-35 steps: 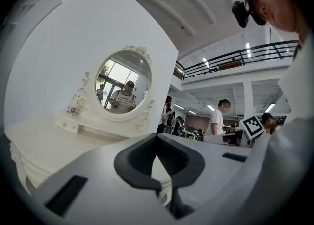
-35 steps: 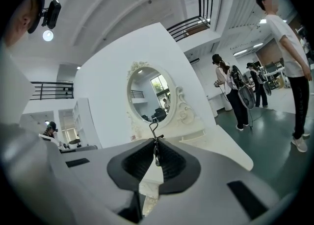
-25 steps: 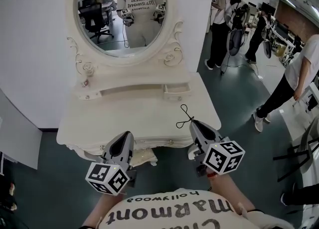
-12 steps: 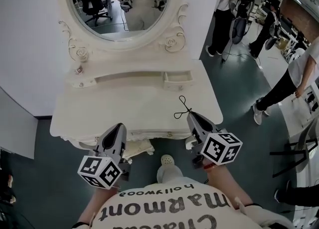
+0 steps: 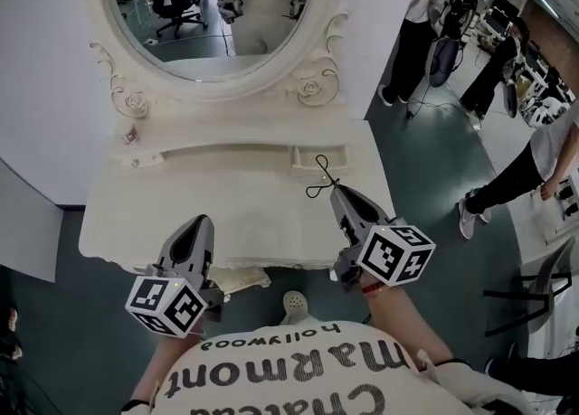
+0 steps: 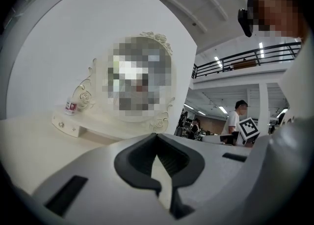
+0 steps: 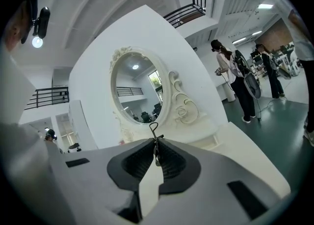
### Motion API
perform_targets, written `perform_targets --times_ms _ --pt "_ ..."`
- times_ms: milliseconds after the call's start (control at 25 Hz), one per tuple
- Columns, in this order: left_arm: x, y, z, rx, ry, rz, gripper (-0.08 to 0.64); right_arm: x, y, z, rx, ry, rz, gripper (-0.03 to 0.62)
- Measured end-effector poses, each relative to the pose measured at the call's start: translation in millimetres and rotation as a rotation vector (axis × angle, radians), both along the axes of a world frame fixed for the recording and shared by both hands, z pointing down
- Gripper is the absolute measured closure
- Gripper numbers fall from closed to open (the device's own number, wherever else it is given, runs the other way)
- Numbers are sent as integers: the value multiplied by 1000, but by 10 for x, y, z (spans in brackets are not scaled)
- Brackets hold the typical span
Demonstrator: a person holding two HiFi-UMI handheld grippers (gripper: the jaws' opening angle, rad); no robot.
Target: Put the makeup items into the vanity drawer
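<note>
— Any writing to read?
— The shirt (image 5: pixel 298 377) says "Chateau Marmont hollywood". The right gripper (image 5: pixel 333 192) pinches a thin black wire clip (image 7: pixel 155 148) over the white vanity table (image 5: pixel 181 210), near its small drawer (image 5: pixel 317 159), which is ajar. The left gripper (image 5: pixel 201 221) has its jaws pressed together, empty.

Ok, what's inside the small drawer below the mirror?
The small drawer stands slightly open, and the exposed strip shows no item. The rest of its inside is hidden beneath the shelf.
</note>
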State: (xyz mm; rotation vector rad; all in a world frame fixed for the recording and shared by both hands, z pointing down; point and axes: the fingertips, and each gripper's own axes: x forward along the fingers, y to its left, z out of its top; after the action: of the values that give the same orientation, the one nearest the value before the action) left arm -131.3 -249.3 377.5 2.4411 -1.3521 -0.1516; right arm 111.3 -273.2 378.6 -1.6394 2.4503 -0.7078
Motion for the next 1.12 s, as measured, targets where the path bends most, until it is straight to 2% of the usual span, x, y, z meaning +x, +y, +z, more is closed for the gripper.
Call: perform_targets --times_ms 280,400,640,920,1120 --pt "152 -404 -58 5 -1 -32 552 187 -483 -57 8 6 -23 546" --pt "243 -536 -36 -1 -2 -38 552 266 -653 21 -17 7 -43 546" --pt "286 -776 -38 -3 2 -78 552 285 -934 299 -119 32 -140 546" --pt "307 -933 39 -10 4 -123 552 397 -1136 754 -233 117 -186 546" --pt "242 -986 104 -27 13 -170 552 475 -1239 1078 -382 156 -238 546"
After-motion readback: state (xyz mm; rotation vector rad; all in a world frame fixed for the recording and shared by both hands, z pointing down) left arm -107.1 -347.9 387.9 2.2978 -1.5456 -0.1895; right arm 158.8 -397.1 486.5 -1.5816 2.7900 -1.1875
